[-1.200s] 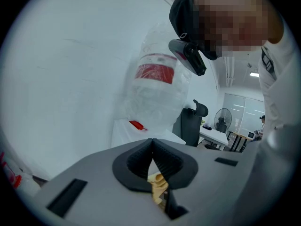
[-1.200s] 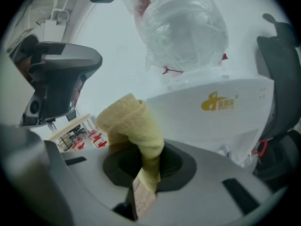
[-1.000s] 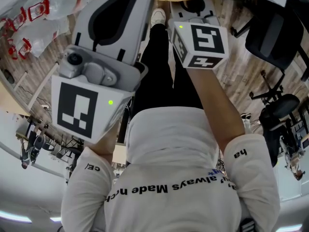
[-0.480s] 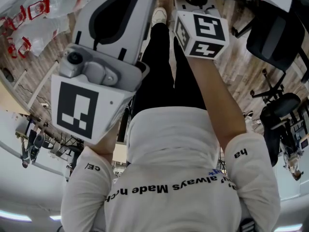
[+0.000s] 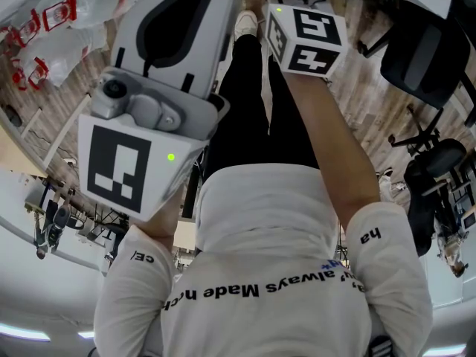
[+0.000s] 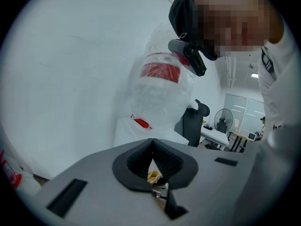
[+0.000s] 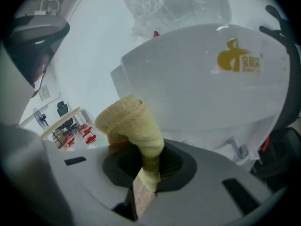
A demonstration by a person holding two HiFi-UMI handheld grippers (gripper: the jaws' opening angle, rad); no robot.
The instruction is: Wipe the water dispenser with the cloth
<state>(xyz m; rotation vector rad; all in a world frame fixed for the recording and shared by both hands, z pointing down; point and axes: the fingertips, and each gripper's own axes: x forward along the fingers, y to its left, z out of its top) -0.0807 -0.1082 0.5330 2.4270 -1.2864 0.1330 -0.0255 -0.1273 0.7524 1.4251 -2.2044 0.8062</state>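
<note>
Far left, clear plastic bags (image 5: 67, 21) with red print sit on the wooden floor (image 5: 357, 103). The left gripper (image 6: 152, 147) has its jaws pressed together on nothing, and its bulky body blocks much of the head view. The right gripper (image 7: 147, 165) pinches the yellow cloth (image 7: 131, 124), which is bunched upright close before the white water dispenser (image 7: 202, 93); whether they touch cannot be told. Black office chairs (image 5: 424, 50) stand at the right.

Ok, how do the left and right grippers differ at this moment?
The right gripper has its jaws clamped on the yellow cloth; the left gripper has its jaws shut on nothing. The right gripper is stretched out ahead, facing the white water dispenser; the left gripper is held nearer the person's torso. Shared: both sets of jaws are closed.
</note>
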